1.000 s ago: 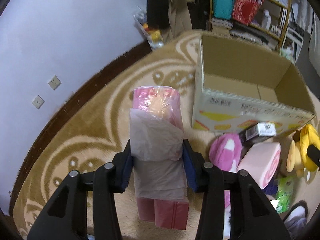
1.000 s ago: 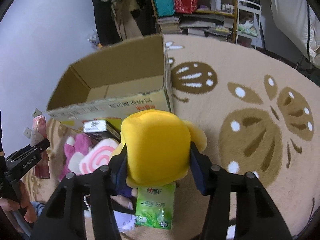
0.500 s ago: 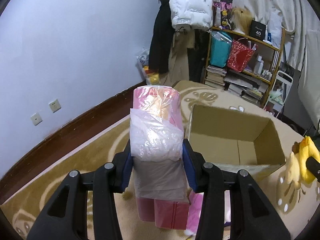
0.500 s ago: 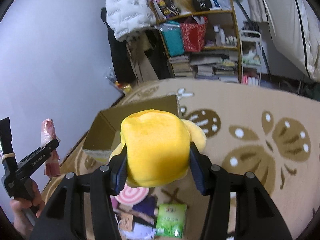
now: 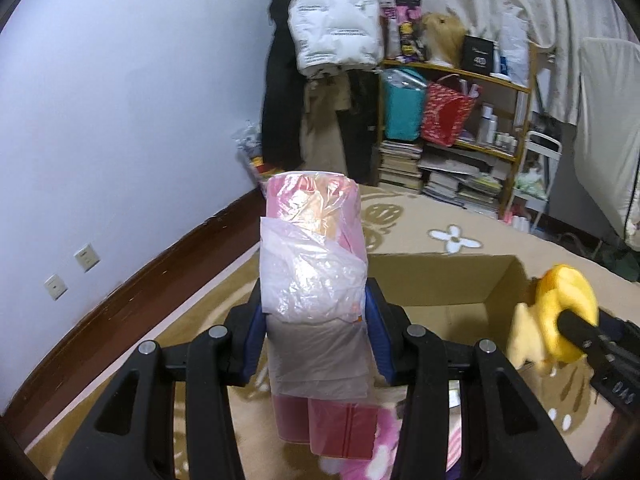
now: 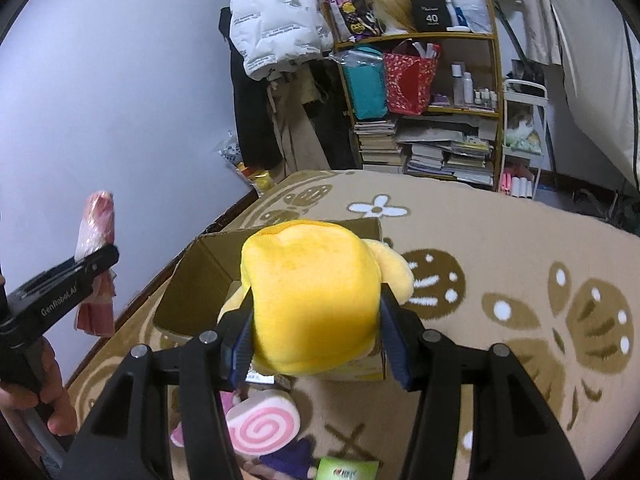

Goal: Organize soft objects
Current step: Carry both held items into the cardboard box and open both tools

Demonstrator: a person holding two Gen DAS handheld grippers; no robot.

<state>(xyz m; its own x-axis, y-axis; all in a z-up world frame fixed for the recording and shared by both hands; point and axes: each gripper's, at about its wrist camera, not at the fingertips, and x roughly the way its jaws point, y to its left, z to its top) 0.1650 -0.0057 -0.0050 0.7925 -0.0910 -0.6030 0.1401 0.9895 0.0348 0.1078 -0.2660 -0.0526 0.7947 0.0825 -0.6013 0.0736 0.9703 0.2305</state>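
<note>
My left gripper [image 5: 316, 336] is shut on a pink plastic-wrapped roll [image 5: 314, 280] and holds it upright in the air, left of the open cardboard box [image 5: 440, 284]. The roll also shows in the right wrist view [image 6: 96, 240]. My right gripper [image 6: 316, 332] is shut on a yellow plush toy [image 6: 312, 296], held above the near edge of the box [image 6: 192, 280]. The plush also shows at the right of the left wrist view [image 5: 560, 320]. A pink swirl cushion [image 6: 262, 426] lies on the carpet below.
A green tissue pack [image 6: 346, 470] and a purple soft item [image 6: 288, 456] lie on the patterned carpet [image 6: 500, 264]. A pink plush [image 5: 380, 440] lies under the left gripper. A wooden shelf [image 6: 420, 100] with bags and books stands by the wall, beside hanging coats [image 6: 276, 28].
Both grippers have lifted higher with their objects and tilted up, so the room now shows. The box sits lower and nearer in both views.
</note>
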